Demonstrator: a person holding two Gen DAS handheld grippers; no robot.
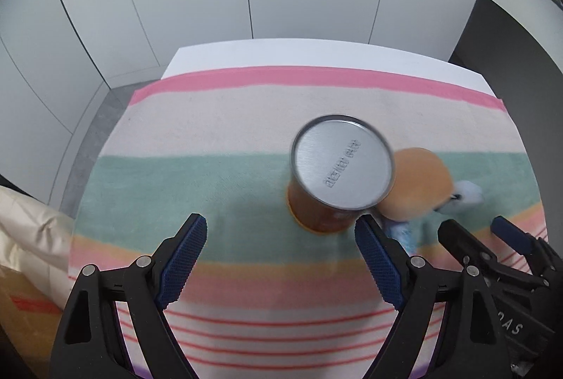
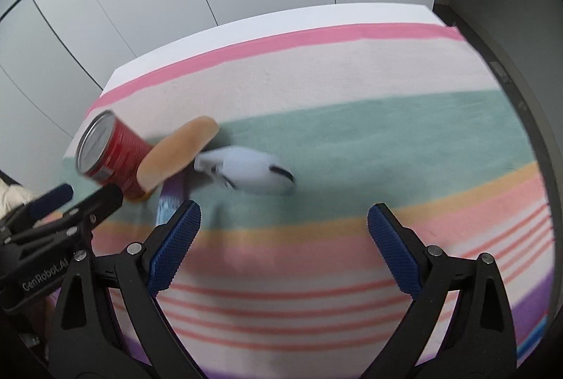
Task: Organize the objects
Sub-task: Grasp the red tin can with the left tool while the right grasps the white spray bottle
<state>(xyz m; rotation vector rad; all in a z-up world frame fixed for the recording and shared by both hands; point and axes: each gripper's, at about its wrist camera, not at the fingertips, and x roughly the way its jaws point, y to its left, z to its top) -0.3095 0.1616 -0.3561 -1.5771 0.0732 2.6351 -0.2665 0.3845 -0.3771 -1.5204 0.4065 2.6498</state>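
Pale panelled walls stand behind a white table [image 1: 316, 53] covered by a striped cloth [image 2: 352, 118]. On its green band a red can [image 2: 116, 155] stands upright, sealed by a metal lid, its contents hidden. A tan bun-like disc [image 2: 179, 152] touches it, with a blurred white object [image 2: 253, 173] just beside. The left gripper [image 1: 281, 234] and right gripper [image 2: 283, 220] both hover with jaws apart, holding nothing.

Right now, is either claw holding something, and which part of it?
Nothing is held. The left claw and right claw are both open, with only striped cloth between their fingers. The can stands untouched.
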